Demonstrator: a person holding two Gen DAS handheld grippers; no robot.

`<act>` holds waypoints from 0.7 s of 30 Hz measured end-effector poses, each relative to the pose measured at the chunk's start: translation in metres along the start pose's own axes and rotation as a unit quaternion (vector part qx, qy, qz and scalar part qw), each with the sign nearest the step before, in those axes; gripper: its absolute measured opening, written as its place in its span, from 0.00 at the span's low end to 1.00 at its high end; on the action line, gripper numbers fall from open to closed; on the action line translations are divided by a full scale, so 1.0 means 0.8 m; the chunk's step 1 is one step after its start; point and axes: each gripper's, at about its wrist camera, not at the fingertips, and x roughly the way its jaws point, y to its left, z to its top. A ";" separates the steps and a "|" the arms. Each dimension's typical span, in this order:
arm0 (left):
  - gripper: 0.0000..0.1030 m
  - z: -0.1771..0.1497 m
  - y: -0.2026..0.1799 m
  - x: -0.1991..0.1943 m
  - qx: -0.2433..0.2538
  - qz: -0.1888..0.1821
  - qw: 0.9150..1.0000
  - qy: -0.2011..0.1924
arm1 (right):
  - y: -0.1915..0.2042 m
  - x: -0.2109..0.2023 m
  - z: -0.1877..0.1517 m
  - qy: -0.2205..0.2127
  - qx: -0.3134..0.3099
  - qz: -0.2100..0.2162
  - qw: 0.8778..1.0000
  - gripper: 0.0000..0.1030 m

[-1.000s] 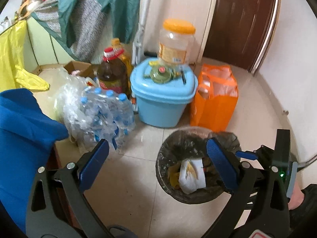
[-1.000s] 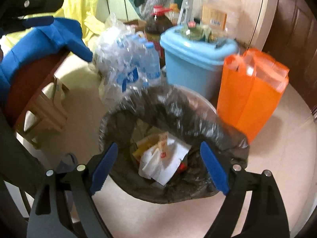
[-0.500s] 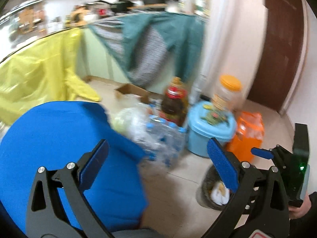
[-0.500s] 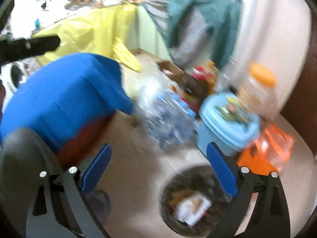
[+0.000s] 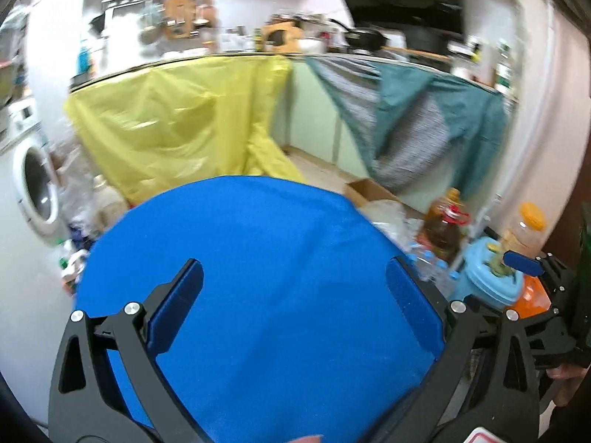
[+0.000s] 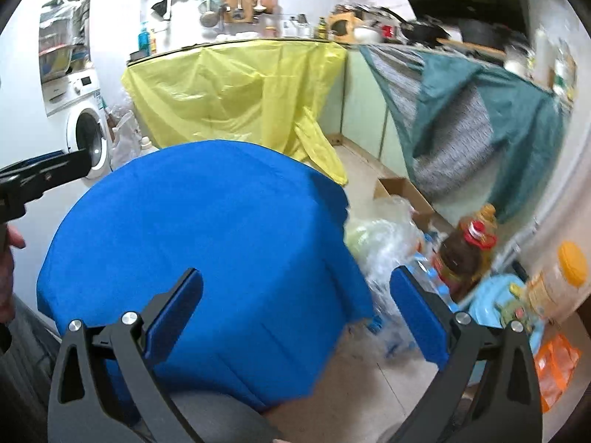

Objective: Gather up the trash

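My left gripper [image 5: 295, 310] is open and empty, held above a round table under a blue cloth [image 5: 258, 258]. My right gripper [image 6: 295, 313] is open and empty too, over the same blue cloth [image 6: 192, 229]. The right gripper also shows at the right edge of the left wrist view [image 5: 543, 295], and the left one at the left edge of the right wrist view [image 6: 40, 177]. No trash lies on the cloth in either view. The trash bin is out of view.
A bag of plastic bottles [image 6: 384, 243], an oil bottle [image 6: 461, 254], a light blue tub [image 6: 506, 306], an orange-lidded jar [image 6: 557, 277] and an orange bag [image 6: 557, 365] stand on the floor at right. A yellow sheet [image 6: 236, 92] hangs from the counter; washing machine [image 6: 86, 136] at left.
Both grippers have lifted and swung away from the black-lined trash bin, up and left to over the blue-clothed table. The bin has dropped out of both views. Both stayed open.
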 end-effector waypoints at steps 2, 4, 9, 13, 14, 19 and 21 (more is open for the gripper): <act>0.92 -0.006 0.034 -0.009 -0.019 0.022 1.000 -0.006 | 0.033 0.012 0.012 -0.001 -0.016 0.013 1.000 0.95; 0.92 -0.013 0.062 -0.017 -0.035 0.031 0.999 -0.010 | 0.057 0.020 0.019 -0.003 -0.023 0.023 0.999 0.95; 0.92 -0.042 0.121 -0.013 -0.049 0.049 0.998 0.010 | 0.122 0.053 0.029 -0.002 -0.050 0.030 0.998 0.95; 0.92 -0.067 0.143 0.000 -0.054 0.051 0.997 0.024 | 0.152 0.076 0.027 -0.003 -0.049 0.038 0.998 0.95; 0.92 -0.071 0.147 0.005 -0.058 0.053 0.997 0.025 | 0.155 0.082 0.027 -0.001 -0.047 0.041 0.998 0.95; 0.92 -0.093 0.160 0.028 -0.047 0.065 0.996 0.049 | 0.162 0.105 0.019 0.009 -0.056 0.045 0.997 0.95; 0.92 -0.096 0.162 0.035 -0.048 0.065 0.995 0.058 | 0.158 0.110 0.016 0.016 -0.051 0.047 0.997 0.95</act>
